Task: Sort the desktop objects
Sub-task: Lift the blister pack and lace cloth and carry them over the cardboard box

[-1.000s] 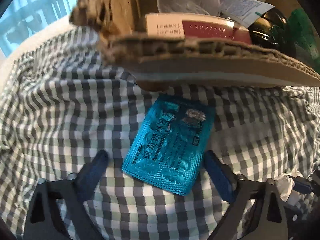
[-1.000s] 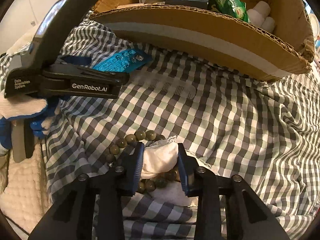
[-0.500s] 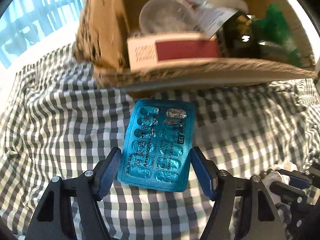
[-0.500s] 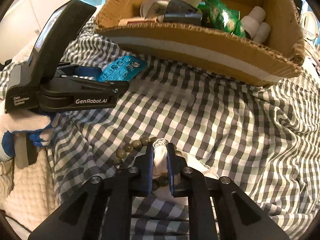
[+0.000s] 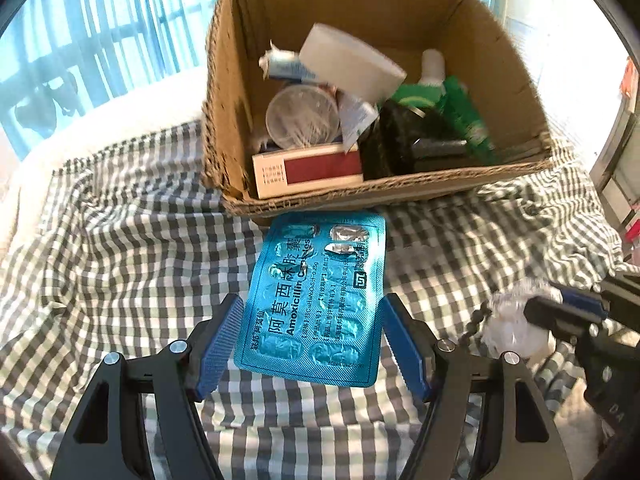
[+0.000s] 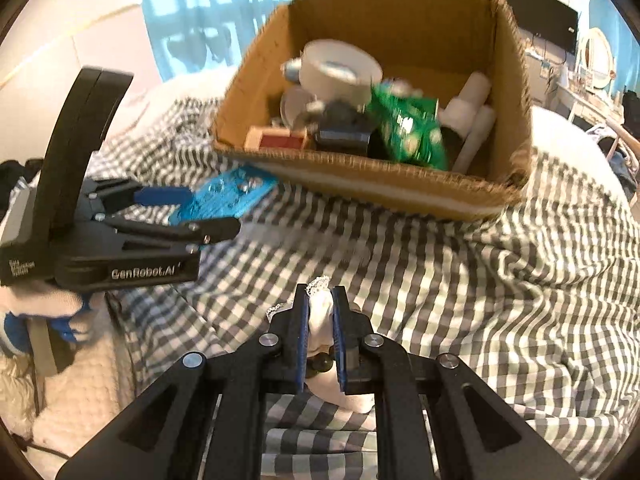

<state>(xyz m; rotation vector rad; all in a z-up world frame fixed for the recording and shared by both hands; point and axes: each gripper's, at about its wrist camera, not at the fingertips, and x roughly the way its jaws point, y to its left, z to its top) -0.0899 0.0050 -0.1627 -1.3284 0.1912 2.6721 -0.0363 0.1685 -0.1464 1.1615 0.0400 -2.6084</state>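
Teal foil blister pack (image 5: 316,300) lettered "Amoxicillin Capsules"

right gripper (image 6: 320,334) clamps white cloth (image 6: 320,316); cardboard box (image 6: 404,196) beyond

I see the blister pack (image 5: 316,304) as glossy teal foil, crinkled and embossed, two pockets showing bare silver; the cardboard box (image 5: 224,92) is matt brown corrugated board, its cut edges rough and frayed; the checked cloth (image 5: 120,248) is soft woven fabric, rumpled; my fingers (image 5: 218,344) wear ribbed blue rubbery pads on matt black plastic with small shiny metal screws; the white fabric (image 6: 320,314) looks soft, lace-edged.
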